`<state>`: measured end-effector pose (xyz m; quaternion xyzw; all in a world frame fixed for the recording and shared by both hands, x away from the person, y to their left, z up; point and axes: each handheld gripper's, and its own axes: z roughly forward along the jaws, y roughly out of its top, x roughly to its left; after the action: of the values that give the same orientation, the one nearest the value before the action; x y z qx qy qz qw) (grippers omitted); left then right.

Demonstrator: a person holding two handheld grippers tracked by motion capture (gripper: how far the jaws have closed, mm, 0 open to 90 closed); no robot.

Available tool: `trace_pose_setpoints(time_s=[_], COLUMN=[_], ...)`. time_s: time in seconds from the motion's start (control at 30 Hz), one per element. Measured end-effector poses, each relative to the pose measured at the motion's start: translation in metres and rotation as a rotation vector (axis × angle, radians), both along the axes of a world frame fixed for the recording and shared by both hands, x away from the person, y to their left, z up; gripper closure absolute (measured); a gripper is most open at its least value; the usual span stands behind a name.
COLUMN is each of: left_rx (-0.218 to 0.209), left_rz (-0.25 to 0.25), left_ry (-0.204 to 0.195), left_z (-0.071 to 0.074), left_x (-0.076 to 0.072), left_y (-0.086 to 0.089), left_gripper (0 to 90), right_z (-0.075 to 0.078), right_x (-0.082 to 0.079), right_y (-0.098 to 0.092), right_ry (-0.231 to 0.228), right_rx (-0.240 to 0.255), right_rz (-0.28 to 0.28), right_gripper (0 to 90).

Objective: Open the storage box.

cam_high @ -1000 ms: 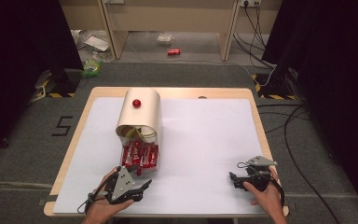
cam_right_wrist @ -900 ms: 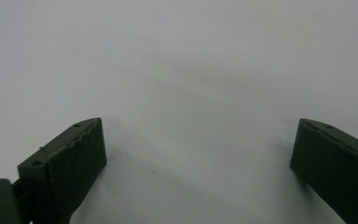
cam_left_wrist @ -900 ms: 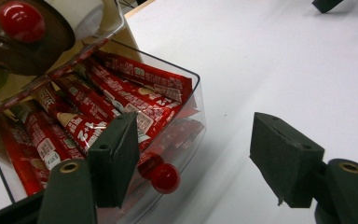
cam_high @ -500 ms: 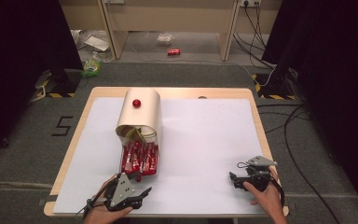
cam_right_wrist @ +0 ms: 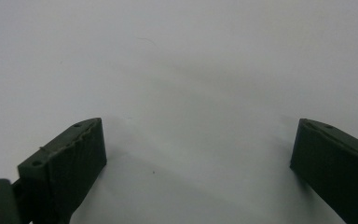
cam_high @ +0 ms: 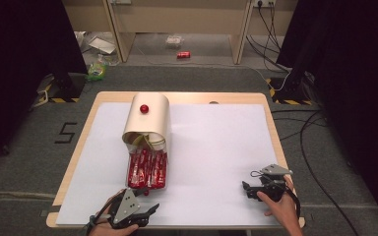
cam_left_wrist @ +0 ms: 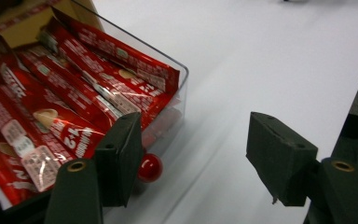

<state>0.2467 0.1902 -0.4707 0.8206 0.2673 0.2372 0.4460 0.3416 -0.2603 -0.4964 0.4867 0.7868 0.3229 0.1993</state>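
Clear plastic tray [cam_left_wrist: 179, 88] of glossy red snack packets [cam_left_wrist: 74, 93] sits left of centre on the white worktop [cam_high: 216, 147], round red knob [cam_left_wrist: 149, 167] at its near wall, cream cylinder [cam_high: 147, 120] behind. Left hand-held gripper [cam_left_wrist: 193, 161] spread wide beside the knob; right hand-held gripper [cam_right_wrist: 198, 161] spread, over bare matte sheet.

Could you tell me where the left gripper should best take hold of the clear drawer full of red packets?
Probably by the red knob on the clear drawer's front wall, approaching from the near table edge: it juts out beside the open left gripper, small enough to pinch.
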Motion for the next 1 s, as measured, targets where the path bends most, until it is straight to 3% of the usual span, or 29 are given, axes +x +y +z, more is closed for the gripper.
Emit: trace_pose_setpoints(time_s=[0.2, 0.37, 0.63, 0.77, 1.0], left_rx=[-0.011, -0.008, -0.005, -0.026, -0.024], left_rz=[0.016, 0.024, 0.017, 0.013, 0.014], left_ry=[-0.02, -0.002, 0.045, 0.065, 0.071], left_z=[0.004, -0.002, 0.003, 0.006, 0.008], left_x=[0.002, 0.006, 0.006, 0.004, 0.004], left_y=[0.002, 0.0, 0.003, 0.005, 0.005], left_gripper=[32.9, 31.2, 32.8, 34.2, 34.7], right_z=[0.0, 0.0, 0.0, 0.0, 0.0], right_x=[0.0, 0.0, 0.0, 0.0, 0.0], right_y=[0.0, 0.0, 0.0, 0.0, 0.0], right_ry=[-0.001, -0.001, -0.001, -0.001, -0.001], right_rx=[0.0, 0.0, 0.0, 0.0, 0.0], right_rz=[0.0, 0.0, 0.0, 0.0, 0.0], right_gripper=[3.7, 3.7, 3.7, 3.7, 3.7])
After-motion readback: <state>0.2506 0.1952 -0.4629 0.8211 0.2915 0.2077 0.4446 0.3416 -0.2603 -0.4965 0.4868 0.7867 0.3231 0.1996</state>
